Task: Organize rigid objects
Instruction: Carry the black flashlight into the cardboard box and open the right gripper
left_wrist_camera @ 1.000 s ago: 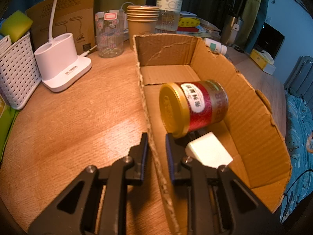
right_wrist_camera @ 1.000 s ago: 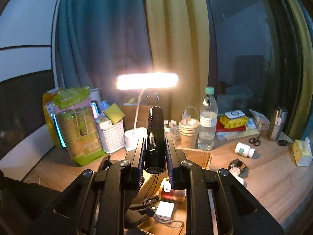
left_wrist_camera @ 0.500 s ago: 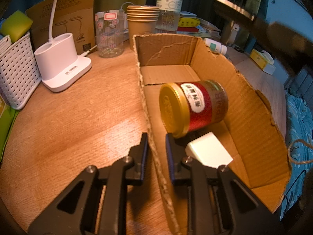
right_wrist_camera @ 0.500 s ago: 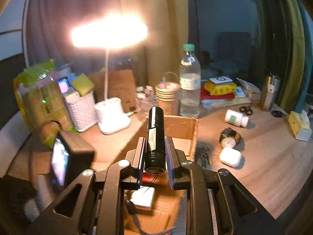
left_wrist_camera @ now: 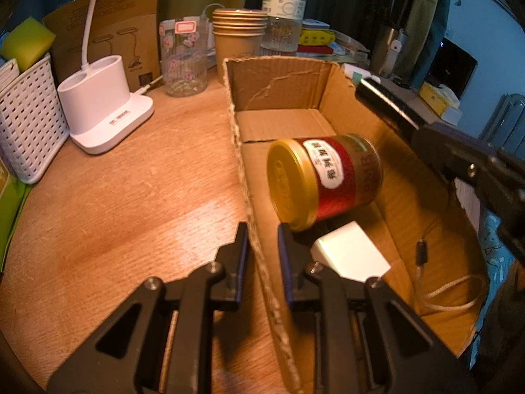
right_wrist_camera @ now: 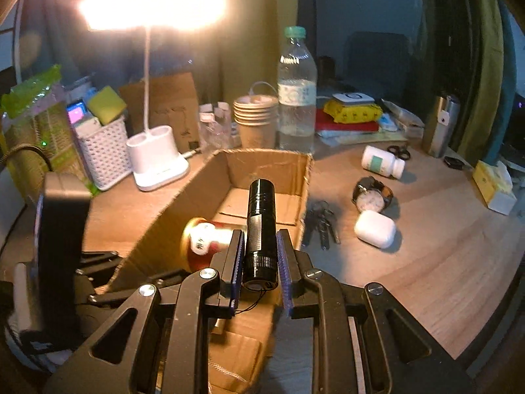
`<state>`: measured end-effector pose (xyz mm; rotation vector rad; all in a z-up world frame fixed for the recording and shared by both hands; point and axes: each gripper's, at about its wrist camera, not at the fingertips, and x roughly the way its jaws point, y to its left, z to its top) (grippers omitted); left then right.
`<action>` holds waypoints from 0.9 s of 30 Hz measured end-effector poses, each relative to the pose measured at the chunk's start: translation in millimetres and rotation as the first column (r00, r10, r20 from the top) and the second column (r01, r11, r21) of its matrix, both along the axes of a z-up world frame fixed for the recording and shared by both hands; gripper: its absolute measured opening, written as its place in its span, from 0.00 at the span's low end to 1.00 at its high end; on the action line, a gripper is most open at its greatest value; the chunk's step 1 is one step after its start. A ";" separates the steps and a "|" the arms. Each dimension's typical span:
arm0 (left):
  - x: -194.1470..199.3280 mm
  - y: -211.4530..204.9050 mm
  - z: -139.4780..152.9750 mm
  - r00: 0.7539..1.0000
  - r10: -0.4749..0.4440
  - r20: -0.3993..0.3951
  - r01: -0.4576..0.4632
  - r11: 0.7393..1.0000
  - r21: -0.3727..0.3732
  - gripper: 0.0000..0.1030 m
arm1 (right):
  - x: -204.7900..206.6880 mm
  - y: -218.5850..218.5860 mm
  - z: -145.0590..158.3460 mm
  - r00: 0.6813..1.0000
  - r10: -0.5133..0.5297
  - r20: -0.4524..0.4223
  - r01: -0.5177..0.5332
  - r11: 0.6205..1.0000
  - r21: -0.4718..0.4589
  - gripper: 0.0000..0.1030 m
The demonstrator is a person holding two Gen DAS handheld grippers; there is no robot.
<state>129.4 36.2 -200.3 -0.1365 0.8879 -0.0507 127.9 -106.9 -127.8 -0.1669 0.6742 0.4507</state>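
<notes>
Carrying the black cylindrical flashlight (right_wrist_camera: 261, 226) toward the open brown cardboard box (left_wrist_camera: 344, 85), I had the stowing step in hand.

My right gripper (right_wrist_camera: 260, 262) had its fingers clamped on the flashlight's rear end, barrel pointing out above the box, where the red tin with the gold lid (left_wrist_camera: 323, 179) and a white plug block (left_wrist_camera: 349, 256) lay. My left gripper (left_wrist_camera: 261, 252) had its fingers pinched on the box's near wall, steadying it on the wooden bench (left_wrist_camera: 131, 197). Next, I judged, I needed to lower the flashlight into bare floor beyond the tin, then part the fingers without knocking the tin.
</notes>
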 end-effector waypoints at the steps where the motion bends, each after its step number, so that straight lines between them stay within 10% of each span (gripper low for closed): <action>1: 0.1 -0.1 -0.2 1.000 0.000 0.000 0.000 1.000 0.000 0.18 | -0.9 -0.3 -0.9 1.000 -0.001 -0.001 0.001 1.000 -0.004 0.21; 27: -0.6 1.6 2.1 1.000 -0.003 -0.002 0.003 1.000 0.000 0.18 | -12.9 -0.4 4.6 1.000 0.006 0.028 -0.005 0.999 -0.040 0.21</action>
